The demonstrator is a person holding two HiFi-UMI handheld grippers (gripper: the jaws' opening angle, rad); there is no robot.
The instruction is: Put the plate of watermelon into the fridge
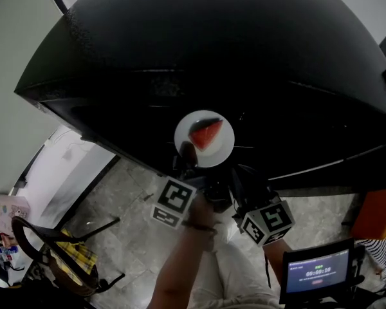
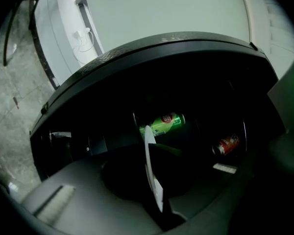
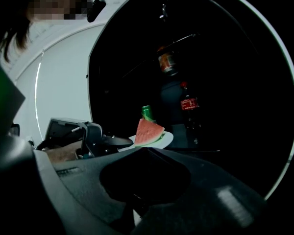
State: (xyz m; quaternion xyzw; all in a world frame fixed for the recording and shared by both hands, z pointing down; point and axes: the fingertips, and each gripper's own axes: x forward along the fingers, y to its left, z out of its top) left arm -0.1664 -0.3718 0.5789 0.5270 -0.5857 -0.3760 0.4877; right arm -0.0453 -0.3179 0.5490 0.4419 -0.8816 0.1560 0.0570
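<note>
Plate of watermelon at the fridge mouth, as I read it from the operating station.

The left gripper point(image 1: 187, 154) is clenched on the near rim of the white plate point(image 1: 204, 138). In the left gripper view the plate stands edge-on between the jaws. The watermelon point(image 1: 206, 134) wedge lies on the plate with its rind toward the far right.

The plate is carried in the air, roughly level, in front of the dark open fridge point(image 1: 257, 63). It projects straight away from the left gripper toward the far side. I cannot tell whether it already rests on a shelf.

The right gripper point(image 3: 146, 153) sits just right of the plate and nearer to me. Its jaws look closed on nothing, and it touches neither the plate nor the fruit.

Deeper inside lie a green can point(image 2: 164, 123) directly beyond the plate's far edge, a red can point(image 2: 227, 144) to its right, and a cola bottle point(image 3: 188, 102).

My judgement is that the next move rests on the left gripper alone, pushing farther in along its own axis. The green can is the obstacle on that line.
</note>
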